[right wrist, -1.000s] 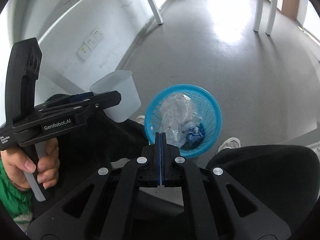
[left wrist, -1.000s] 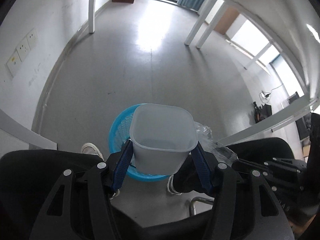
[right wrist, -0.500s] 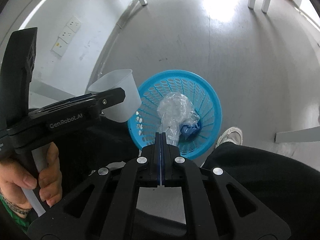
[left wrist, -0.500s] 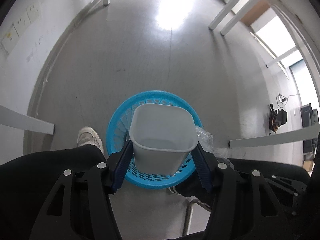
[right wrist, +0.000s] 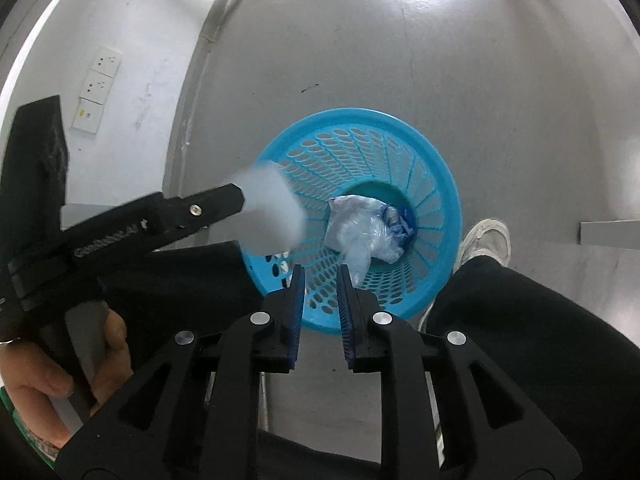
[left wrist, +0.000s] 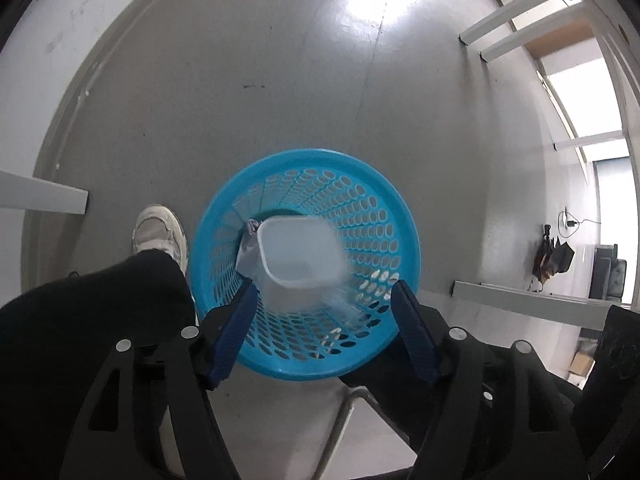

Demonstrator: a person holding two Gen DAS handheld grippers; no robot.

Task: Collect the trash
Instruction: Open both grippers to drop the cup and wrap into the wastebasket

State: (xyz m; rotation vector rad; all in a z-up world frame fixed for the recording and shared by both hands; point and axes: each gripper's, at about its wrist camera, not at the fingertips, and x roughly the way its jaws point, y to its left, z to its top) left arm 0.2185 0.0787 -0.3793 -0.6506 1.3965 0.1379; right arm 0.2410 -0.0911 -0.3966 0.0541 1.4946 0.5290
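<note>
A blue perforated waste basket (left wrist: 372, 216) stands on the grey floor, also in the right wrist view (right wrist: 436, 184). My left gripper (left wrist: 324, 300) is open above it; a translucent white plastic cup (left wrist: 300, 252) is blurred, free of the fingers, falling into the basket. The cup also shows blurred in the right wrist view (right wrist: 272, 208), just off the left gripper's tip. My right gripper (right wrist: 320, 276) is open a little and empty above the basket's near rim. Crumpled clear plastic (right wrist: 356, 228) and a blue scrap (right wrist: 404, 216) lie in the basket.
The person's black-trousered legs and white shoes (left wrist: 160, 232) (right wrist: 488, 240) flank the basket. White table legs (left wrist: 44, 196) (left wrist: 532, 304) stand either side. A wall with sockets (right wrist: 96, 88) is on the left. A chair frame (left wrist: 344, 408) is below.
Both grippers tilted down over the basket. The left gripper opened and let go of the cup, which is dropping. The right gripper opened slightly from shut.
</note>
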